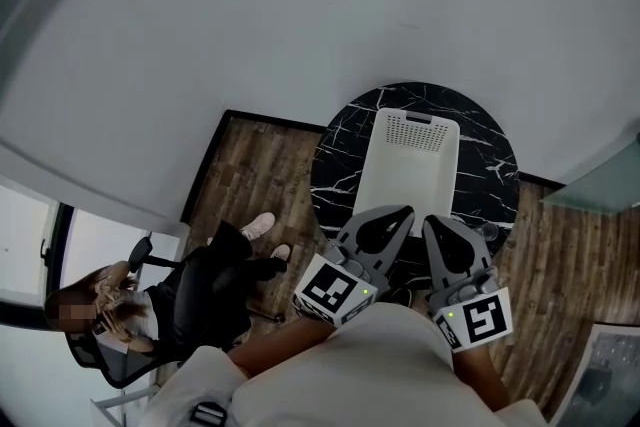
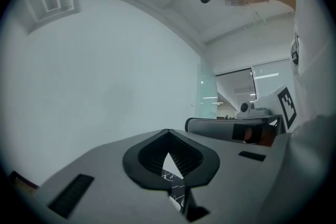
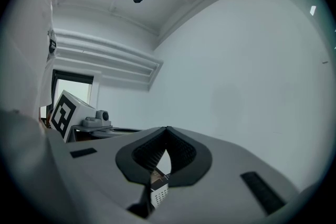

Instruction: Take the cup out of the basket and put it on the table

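Note:
A white plastic basket (image 1: 385, 177) lies on a round black marble table (image 1: 340, 165). No cup shows in it from the head view. My left gripper (image 1: 408, 210) and right gripper (image 1: 429, 219) are held side by side close to my body, over the table's near edge and just short of the basket. Both are shut with nothing between the jaws. In the left gripper view the gripper (image 2: 167, 132) points up at the wall, with a sliver of marble (image 2: 176, 189) showing through the jaws. The right gripper (image 3: 167, 128) shows a corner of the perforated basket (image 3: 159, 194) the same way.
A person sits in a black office chair (image 1: 120, 355) on the wood floor (image 1: 250, 175) at the lower left. Grey-white walls curve behind the table. A glass panel (image 1: 600, 185) stands at the right. A small pale thing (image 1: 487, 232) sits at the table's edge by the right gripper.

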### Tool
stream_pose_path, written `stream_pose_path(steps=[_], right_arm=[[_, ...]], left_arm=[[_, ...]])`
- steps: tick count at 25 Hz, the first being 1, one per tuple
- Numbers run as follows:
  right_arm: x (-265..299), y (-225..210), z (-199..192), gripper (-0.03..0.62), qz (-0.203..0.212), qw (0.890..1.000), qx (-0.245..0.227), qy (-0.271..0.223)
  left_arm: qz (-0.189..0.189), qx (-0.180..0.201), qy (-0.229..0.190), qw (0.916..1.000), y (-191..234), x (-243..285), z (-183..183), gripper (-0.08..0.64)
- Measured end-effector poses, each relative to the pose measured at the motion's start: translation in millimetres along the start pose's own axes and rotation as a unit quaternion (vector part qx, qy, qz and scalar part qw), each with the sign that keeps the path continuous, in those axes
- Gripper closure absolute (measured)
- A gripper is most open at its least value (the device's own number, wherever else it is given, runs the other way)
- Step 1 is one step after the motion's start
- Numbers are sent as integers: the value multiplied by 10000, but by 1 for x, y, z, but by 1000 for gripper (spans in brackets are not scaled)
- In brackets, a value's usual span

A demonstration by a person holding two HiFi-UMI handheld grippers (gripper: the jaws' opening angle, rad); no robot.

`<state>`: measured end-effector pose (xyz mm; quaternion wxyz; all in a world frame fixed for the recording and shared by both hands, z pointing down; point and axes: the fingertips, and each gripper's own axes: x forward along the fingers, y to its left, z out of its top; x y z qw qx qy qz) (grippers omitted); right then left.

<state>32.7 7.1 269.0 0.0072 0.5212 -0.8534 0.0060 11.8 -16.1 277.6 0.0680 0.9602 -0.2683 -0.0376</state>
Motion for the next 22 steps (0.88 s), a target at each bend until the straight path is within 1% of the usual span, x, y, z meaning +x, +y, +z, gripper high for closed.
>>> stream_pose_path(steps=[14,22], right_arm=[[6,-2,1,586,-58,10000,23,-48],[9,-5,2,586,-114,9999,-22,-65]], left_arm=[[65,1,-9,10000,10,0,2,566],[20,-13,-56,10000,12,3,4,566]])
